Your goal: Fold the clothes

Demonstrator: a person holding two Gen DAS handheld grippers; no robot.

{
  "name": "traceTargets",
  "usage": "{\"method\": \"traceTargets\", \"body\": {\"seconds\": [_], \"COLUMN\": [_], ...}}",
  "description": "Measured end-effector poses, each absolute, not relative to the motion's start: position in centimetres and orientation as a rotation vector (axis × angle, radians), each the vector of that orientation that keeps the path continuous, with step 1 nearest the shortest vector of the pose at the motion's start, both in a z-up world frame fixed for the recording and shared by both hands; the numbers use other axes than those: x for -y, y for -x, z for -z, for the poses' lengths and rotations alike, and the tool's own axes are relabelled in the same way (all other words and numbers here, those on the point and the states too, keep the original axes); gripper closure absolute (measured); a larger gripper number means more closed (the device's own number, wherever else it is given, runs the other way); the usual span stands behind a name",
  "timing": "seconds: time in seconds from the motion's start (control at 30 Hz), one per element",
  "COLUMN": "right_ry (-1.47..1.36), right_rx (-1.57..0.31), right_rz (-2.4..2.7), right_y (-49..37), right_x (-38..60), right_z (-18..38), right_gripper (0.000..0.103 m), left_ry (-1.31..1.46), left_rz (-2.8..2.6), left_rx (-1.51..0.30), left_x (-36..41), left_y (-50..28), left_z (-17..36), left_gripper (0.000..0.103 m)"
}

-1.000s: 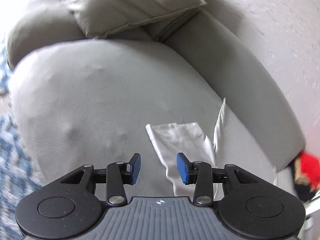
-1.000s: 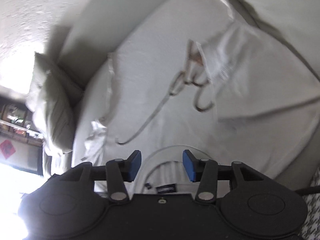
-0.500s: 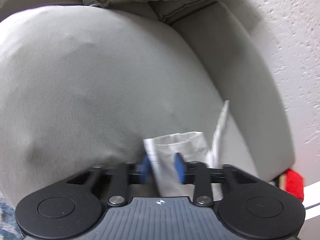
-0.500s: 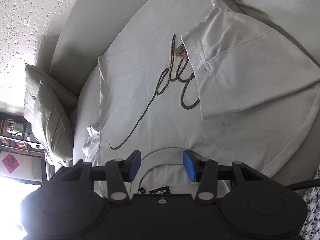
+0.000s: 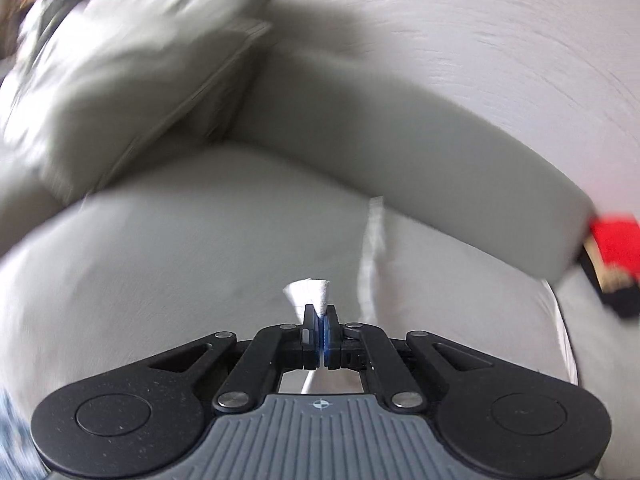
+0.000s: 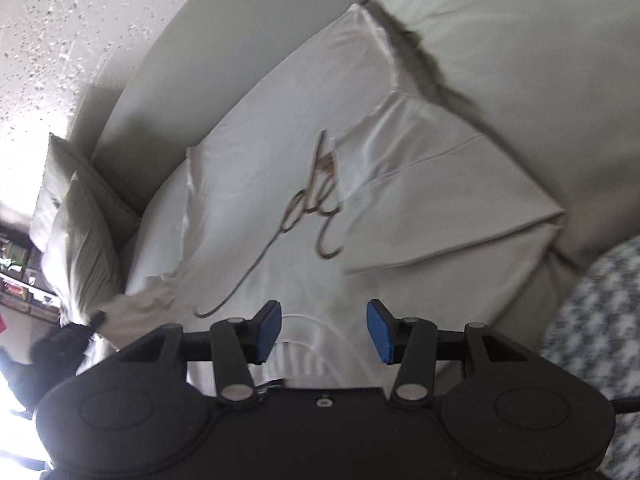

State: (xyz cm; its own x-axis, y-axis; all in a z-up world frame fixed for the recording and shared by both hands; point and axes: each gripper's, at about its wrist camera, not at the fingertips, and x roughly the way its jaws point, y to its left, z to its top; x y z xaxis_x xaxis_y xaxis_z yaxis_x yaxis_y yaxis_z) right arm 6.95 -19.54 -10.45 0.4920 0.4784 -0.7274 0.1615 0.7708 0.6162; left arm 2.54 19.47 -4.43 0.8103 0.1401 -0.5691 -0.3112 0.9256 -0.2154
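Note:
A white T-shirt (image 6: 256, 184) with a brown script print lies spread on a grey sofa seat (image 6: 520, 60). One sleeve (image 6: 440, 200) is folded over the chest. My right gripper (image 6: 323, 330) is open and empty, just above the shirt's collar (image 6: 308, 328). My left gripper (image 5: 321, 316) is shut on a pinched white corner of the shirt (image 5: 308, 292), lifted off the seat cushion (image 5: 160, 260). In the right wrist view the left gripper (image 6: 68, 340) shows as a dark shape at the shirt's left edge.
Grey pillows (image 5: 120, 80) lean at the sofa's corner, also in the right wrist view (image 6: 76, 220). The sofa backrest (image 5: 400, 140) runs along a textured white wall (image 5: 480, 32). A red object (image 5: 612, 240) sits past the sofa's end. A houndstooth fabric (image 6: 592, 340) lies at the right.
My left gripper has closed on the shirt's corner and lifted it, with the camera swinging. My right gripper stayed open over the collar; its view shifted slightly.

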Motion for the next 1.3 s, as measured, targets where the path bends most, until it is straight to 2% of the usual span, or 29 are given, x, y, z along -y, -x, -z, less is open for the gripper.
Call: {"method": "traceTargets", "body": {"seconds": [0.13,0.27,0.33,0.4,0.5,0.6,0.67,0.97,1.3], "right_ry": [-0.738,-0.784,-0.786,-0.790,-0.799,-0.814,-0.819,-0.847,-0.863], "right_rx": [-1.068,-1.071,-1.075,-1.077,-1.076,-1.072,-1.070,-1.069,-1.067], "right_rz": [-0.192,-0.210,-0.228,-0.241,-0.256,-0.264,-0.269,-0.275,-0.273], "right_y": [-6.9,-6.8,-6.9,-6.8,-6.7,-6.5,-6.5,-6.5,-6.5], "right_x": [20.7,21.7,21.9,22.1,22.4,22.7,22.8,23.1,23.2], "right_z": [11.5,12.3,12.4,12.4,12.5,12.7,12.8,13.2,13.5], "right_gripper": [0.057,0.056,0.054,0.051,0.050,0.050,0.050,0.050,0.049], "left_ry": [0.083,-0.097,-0.188,-0.264,-0.146,0.029,0.154,0.708,0.882], "left_rz": [-0.125,-0.066,-0.035,-0.011,-0.042,-0.083,-0.111,-0.231,-0.085], "left_rx": [-0.599,-0.747,-0.820,-0.884,-0.860,-0.866,-0.878,-0.902,-0.947], "left_x": [-12.1,-7.6,-5.3,-3.4,-5.7,-8.8,-10.9,-20.0,-20.1], "left_y": [-2.5,-2.3,-2.2,-2.1,-1.7,-1.7,-1.7,-2.1,-4.1], "left_z": [4.0,8.0,10.0,11.7,10.3,10.3,10.7,12.2,14.2], "left_gripper": [0.101,0.099,0.087,0.084,0.067,0.064,0.058,0.059,0.062]}}
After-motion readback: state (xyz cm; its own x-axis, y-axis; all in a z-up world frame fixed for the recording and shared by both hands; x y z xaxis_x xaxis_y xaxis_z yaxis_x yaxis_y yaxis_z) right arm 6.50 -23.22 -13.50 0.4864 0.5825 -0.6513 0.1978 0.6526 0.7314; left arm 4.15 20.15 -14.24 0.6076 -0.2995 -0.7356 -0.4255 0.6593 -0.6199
